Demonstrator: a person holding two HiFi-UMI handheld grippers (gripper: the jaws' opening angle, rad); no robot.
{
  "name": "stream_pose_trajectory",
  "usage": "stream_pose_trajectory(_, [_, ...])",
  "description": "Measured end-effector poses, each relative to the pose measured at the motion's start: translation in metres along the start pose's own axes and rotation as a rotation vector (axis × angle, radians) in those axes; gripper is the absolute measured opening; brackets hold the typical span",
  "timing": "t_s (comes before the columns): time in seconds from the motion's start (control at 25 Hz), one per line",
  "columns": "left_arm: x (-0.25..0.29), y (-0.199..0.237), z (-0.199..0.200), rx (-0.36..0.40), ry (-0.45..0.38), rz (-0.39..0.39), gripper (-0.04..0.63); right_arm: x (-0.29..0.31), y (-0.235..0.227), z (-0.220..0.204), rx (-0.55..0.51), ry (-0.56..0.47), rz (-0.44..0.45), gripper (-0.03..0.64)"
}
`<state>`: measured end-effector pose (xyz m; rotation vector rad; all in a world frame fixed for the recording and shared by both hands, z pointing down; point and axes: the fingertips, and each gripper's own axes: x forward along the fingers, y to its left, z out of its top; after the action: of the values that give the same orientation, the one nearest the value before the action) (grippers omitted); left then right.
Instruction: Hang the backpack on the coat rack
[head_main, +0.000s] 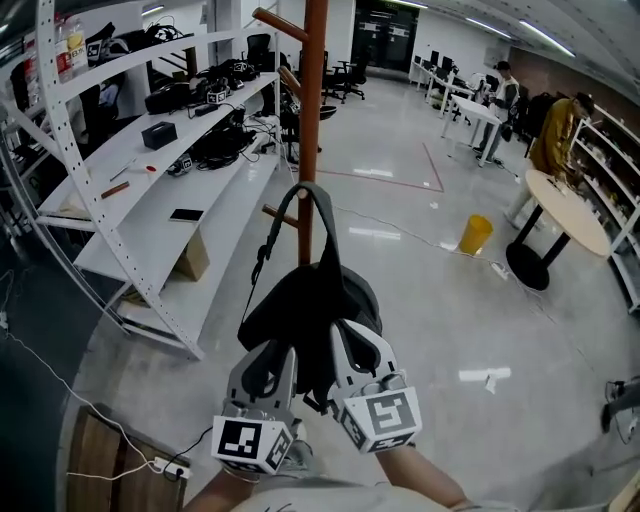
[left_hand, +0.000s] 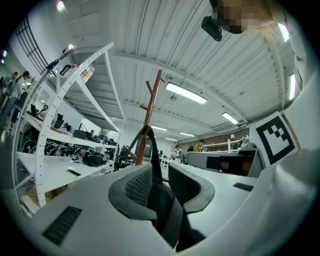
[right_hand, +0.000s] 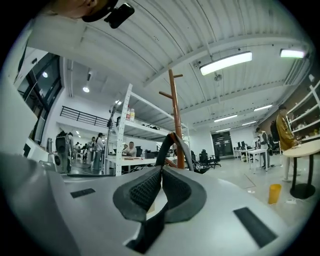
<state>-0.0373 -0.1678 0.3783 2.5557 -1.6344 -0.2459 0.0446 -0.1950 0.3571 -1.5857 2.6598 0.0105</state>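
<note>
I hold the backpack (head_main: 310, 300) in mid-air just short of the coat rack (head_main: 313, 120), left gripper (head_main: 272, 352) clamped on a thick fold, right gripper (head_main: 357, 335) shut almost flat on a thin one, both low so its top loop (head_main: 305, 195) stands free for hooking.

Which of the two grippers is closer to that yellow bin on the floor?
The right one. The right gripper holds the backpack on the side toward the yellow bin; the left gripper is beyond it, farther away.
</note>
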Motion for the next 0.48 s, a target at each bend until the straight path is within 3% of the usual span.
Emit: stream_pose_trajectory(0.48, [-0.08,-0.055,0.0,0.0,-0.012,-0.006,0.112,-0.09,0.042,-0.005,0.011,0.015,0.028,0.018])
